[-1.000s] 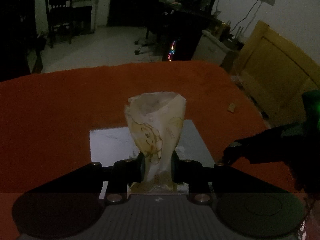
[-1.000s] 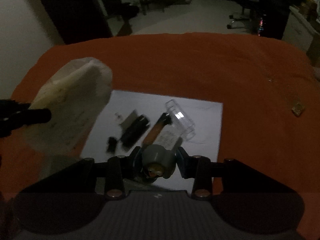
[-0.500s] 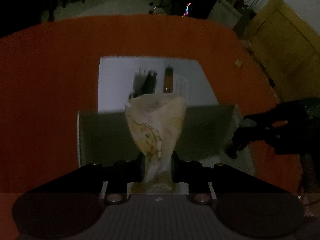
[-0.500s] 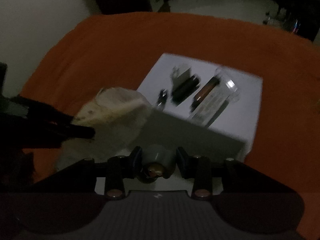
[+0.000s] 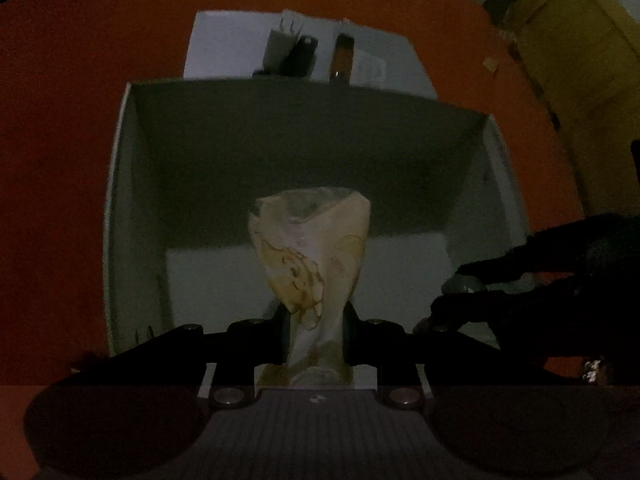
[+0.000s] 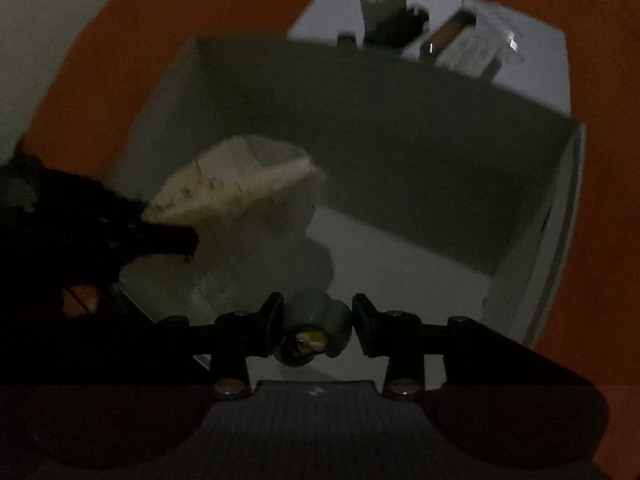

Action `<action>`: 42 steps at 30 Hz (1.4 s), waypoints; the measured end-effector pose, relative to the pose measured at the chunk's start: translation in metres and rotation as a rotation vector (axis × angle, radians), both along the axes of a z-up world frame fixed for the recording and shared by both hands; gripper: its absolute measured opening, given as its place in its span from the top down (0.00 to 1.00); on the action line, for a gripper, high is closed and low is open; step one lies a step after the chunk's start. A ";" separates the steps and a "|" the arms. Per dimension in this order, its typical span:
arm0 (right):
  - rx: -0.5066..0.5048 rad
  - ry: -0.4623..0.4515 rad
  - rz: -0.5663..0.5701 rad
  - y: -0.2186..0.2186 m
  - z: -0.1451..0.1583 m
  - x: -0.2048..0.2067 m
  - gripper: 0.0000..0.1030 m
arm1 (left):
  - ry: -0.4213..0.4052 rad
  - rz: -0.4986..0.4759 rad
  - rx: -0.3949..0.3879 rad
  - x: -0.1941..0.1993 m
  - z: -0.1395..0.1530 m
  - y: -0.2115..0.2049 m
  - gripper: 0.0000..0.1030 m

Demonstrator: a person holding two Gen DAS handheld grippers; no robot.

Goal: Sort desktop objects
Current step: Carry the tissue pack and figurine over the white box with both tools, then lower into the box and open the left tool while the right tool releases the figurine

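We hold both grippers over an open white cardboard box (image 5: 120,208) on the orange-covered table (image 5: 60,120) in dim light. Our left gripper (image 5: 315,334) has its jaws pinched nearly together on the neck of a crumpled cream paper packet with brown line drawings (image 5: 310,256), which flares out toward twelve o'clock above the box floor. Our right gripper (image 6: 318,330) has its jaws closed part-way around a small grey rounded toy with a yellow face (image 6: 314,326), sitting dead centre between the pads, also above the box floor. In the right wrist view the packet (image 6: 236,184) lies at ten o'clock from the toy, near it but apart. Beyond the box's far wall, at twelve to one o'clock, a white sheet of paper (image 5: 224,40) carries the unsorted items: a white plug-like block (image 5: 280,46), a black oblong (image 5: 302,54) and an amber tube (image 5: 343,56). We judge the risks modest: the light packet could cling to the pads on release, and the round toy could roll or bounce, or the two grippers could bump.
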State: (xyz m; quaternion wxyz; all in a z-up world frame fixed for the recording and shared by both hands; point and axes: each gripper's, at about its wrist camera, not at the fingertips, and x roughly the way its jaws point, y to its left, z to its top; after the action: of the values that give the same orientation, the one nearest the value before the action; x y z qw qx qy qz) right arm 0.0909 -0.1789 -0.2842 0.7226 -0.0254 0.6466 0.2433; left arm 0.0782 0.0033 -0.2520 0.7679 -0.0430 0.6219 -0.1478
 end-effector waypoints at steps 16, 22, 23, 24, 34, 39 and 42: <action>-0.144 0.042 0.033 0.012 -0.062 0.009 0.60 | 0.015 -0.001 0.048 -0.001 -0.037 -0.018 0.80; -0.154 0.043 0.022 0.015 -0.073 0.014 0.60 | 0.018 0.004 0.070 0.002 -0.046 -0.020 0.80; -0.155 0.042 0.019 0.016 -0.073 0.015 0.60 | 0.021 0.005 0.075 0.002 -0.048 -0.020 0.80; -0.157 0.039 0.018 0.017 -0.072 0.016 0.60 | 0.025 0.006 0.080 0.002 -0.050 -0.020 0.80; -0.178 0.030 0.000 0.030 -0.080 0.031 0.61 | 0.025 0.005 0.113 0.001 -0.056 -0.025 0.76; -0.191 0.015 -0.004 0.031 -0.078 0.030 0.60 | 0.057 0.034 0.126 -0.001 -0.061 -0.024 0.73; -0.188 0.016 -0.013 0.029 -0.076 0.029 0.59 | 0.053 0.034 0.128 -0.002 -0.060 -0.024 0.70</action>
State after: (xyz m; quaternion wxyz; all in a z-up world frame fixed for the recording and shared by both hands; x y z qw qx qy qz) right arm 0.1203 -0.1497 -0.3606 0.7135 -0.0869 0.6724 0.1769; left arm 0.0762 -0.0205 -0.3123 0.7546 -0.0081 0.6495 -0.0934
